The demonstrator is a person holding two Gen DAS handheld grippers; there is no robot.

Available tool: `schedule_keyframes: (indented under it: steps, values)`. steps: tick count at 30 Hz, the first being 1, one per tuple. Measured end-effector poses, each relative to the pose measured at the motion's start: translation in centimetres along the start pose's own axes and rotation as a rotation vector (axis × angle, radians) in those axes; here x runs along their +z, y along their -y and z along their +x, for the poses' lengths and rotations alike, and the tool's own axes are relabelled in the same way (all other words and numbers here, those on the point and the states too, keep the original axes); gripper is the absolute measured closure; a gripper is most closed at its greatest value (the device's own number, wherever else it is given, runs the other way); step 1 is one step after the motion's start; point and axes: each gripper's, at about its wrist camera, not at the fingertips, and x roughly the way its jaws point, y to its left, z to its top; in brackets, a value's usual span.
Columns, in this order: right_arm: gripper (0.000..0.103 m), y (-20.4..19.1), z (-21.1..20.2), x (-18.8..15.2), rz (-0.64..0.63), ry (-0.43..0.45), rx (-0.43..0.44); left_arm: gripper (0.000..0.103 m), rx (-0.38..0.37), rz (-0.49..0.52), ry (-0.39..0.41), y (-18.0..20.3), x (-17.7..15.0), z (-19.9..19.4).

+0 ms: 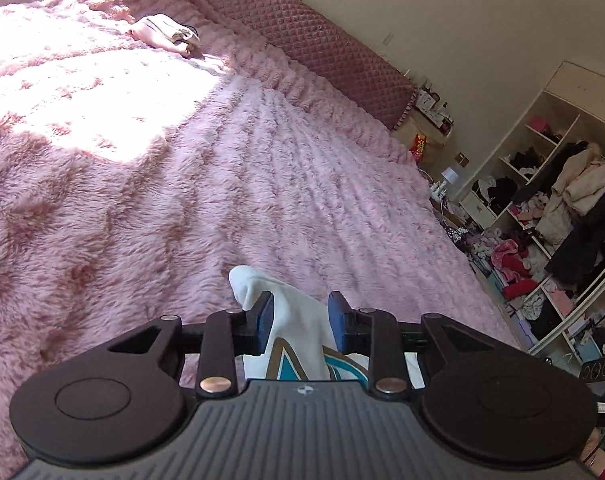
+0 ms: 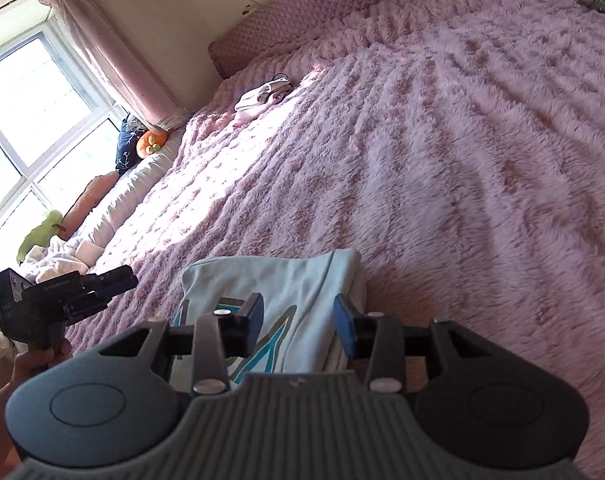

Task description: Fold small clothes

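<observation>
A soft white garment (image 1: 298, 332) with a teal and gold print is seen lying folded on the shaggy pink blanket (image 1: 142, 200), under and between the parted blue pads of the left gripper (image 1: 301, 320), which do not press it. The right gripper (image 2: 298, 326) is likewise held apart above the cloth. Only the left wrist view shows cluttered white shelves (image 1: 542, 216); only the right shows a sunlit window (image 2: 30, 92).

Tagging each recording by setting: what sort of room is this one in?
A bedroom in a home, most likely. A large bed with a fluffy pink blanket and quilted headboard fills the view, an open wardrobe stuffed with clothes stands beside it, and a curtained window lights it.
</observation>
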Motion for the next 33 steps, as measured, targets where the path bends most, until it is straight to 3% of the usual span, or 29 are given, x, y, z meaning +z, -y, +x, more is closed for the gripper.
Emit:
schedule_keyframes:
  steps: [2,6,10,13,15,16,17,20,25,29,33]
  values:
    - [0.064,-1.5,-2.7,-2.3,-0.059,0.004,-0.024,0.047,0.046,0.021,-0.040,2.3,-2.7,-2.2]
    - [0.064,-4.0,-6.2,-7.5,-0.166,-0.033,-0.113,0.046,0.082,-0.016,-0.116,5.4,-8.3,-4.9]
    - [0.064,-5.5,-7.6,-12.1,-0.279,-0.038,-0.241,0.042,0.122,-0.035,-0.088,7.2,-12.8,-7.0]
    - [0.064,-4.9,-7.4,-14.2,-0.285,-0.042,-0.277,0.041,0.143,-0.035,-0.075,7.4,-14.6,-7.0]
    - [0.065,-4.2,-6.9,-14.7,-0.259,-0.054,-0.276,0.041,0.147,-0.045,-0.080,7.2,-15.3,-6.4]
    - [0.077,-3.8,-6.4,-14.8,-0.242,-0.061,-0.276,0.041,0.142,-0.052,-0.086,7.0,-15.5,-6.1]
    - [0.103,-3.3,-6.1,-15.0,-0.214,-0.069,-0.276,0.041,0.148,-0.060,-0.090,6.7,-15.6,-5.8]
    - [0.103,-3.4,-6.1,-14.8,-0.174,-0.060,-0.242,0.041,0.179,-0.093,-0.101,5.9,-16.0,-4.9]
    - [0.103,-5.5,-8.3,-12.5,-0.254,0.054,-0.247,0.041,0.186,-0.065,-0.063,6.7,-16.3,-5.1]
    - [0.103,-3.1,-5.0,-13.5,-0.219,-0.079,-0.272,0.039,0.227,-0.070,-0.112,6.0,-17.2,-3.5]
    - [0.103,-1.7,-4.2,-15.6,-0.204,-0.053,-0.266,0.036,0.214,-0.090,-0.108,5.1,-18.0,-3.1]
